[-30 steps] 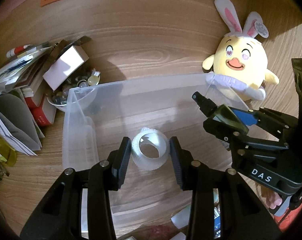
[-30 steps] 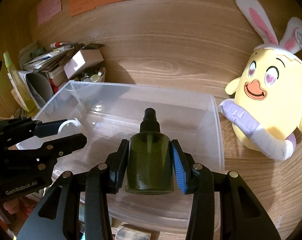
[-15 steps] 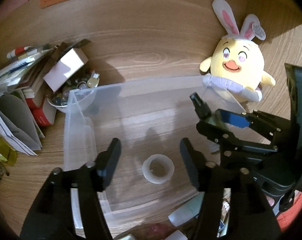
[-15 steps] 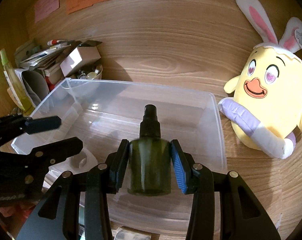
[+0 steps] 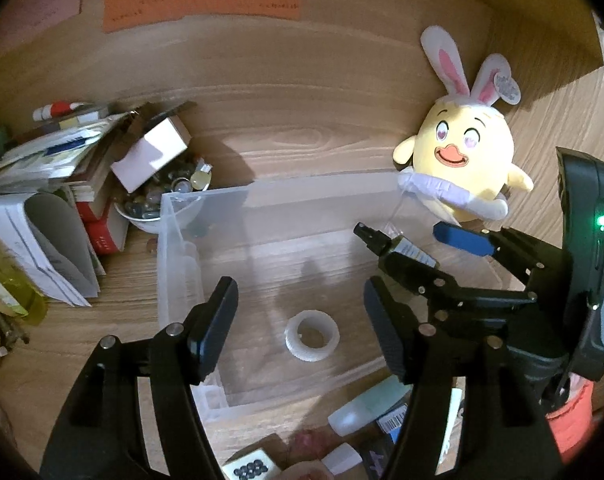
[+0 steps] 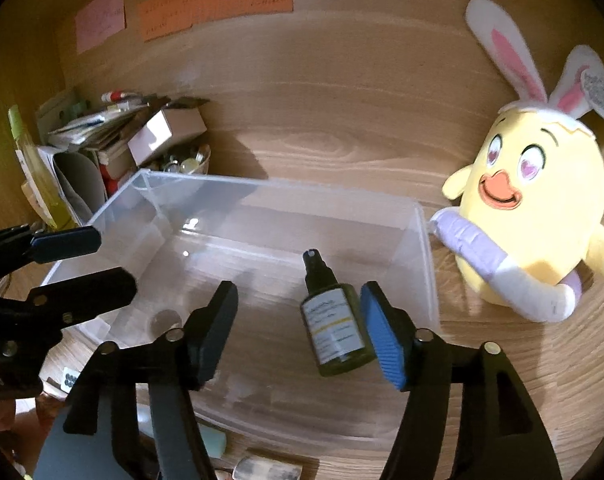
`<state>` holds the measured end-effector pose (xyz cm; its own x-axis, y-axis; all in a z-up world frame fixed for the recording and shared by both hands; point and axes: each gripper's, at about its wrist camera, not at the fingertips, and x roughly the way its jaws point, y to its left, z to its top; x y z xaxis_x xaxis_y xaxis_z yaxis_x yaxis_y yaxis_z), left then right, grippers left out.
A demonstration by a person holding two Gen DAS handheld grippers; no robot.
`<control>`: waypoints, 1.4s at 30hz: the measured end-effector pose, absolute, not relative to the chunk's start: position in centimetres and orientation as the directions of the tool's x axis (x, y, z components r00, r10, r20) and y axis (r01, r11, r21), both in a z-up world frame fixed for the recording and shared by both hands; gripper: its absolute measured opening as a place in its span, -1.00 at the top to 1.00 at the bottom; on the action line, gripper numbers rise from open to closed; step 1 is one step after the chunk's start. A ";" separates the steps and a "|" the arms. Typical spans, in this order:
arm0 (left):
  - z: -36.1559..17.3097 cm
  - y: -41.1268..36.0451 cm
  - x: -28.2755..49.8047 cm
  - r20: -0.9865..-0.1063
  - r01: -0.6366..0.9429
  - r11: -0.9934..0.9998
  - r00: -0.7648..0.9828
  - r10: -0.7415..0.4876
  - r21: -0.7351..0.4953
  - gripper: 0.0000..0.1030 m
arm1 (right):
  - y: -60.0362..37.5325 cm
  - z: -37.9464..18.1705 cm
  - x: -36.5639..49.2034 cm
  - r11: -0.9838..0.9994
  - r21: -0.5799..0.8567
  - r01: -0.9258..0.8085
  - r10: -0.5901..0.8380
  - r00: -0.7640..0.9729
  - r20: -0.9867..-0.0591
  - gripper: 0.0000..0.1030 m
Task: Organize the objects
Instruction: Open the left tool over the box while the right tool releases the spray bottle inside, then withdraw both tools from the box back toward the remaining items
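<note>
Right wrist view: a dark green spray bottle point(image 6: 335, 322) sits inside the clear plastic bin point(image 6: 427, 264), tilted with its nozzle leaning away toward the far wall, between the 2 spread fingers of the right gripper point(image 6: 300, 332); it is just beside the blue-padded right finger, and whether it touches that pad cannot be told. The right jaws have just been opening and stand wide, no longer pressing the bottle. Left wrist view: a white tape roll point(image 5: 311, 334) lies flat on the bin's floor, ahead of and between the fingers of the left gripper point(image 5: 300, 336), apart from both. Those jaws have just been opening too and stand wide, gripping nothing. Outside the bin, a yellow plush chick with rabbit ears point(image 6: 529, 220) sits against its right end, and a heap of books and papers point(image 5: 50, 184) lies to its left.
</note>
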<state>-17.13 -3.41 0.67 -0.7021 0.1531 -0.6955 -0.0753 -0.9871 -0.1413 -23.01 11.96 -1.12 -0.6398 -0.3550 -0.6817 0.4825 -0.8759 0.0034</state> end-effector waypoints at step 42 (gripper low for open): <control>1.9 -5.0 -7.1 -0.653 -0.033 -0.998 -0.755 0.055 -0.046 -0.91 | 18.4 0.7 -13.1 -0.887 0.010 0.461 -0.366 -0.692 -0.622 -0.76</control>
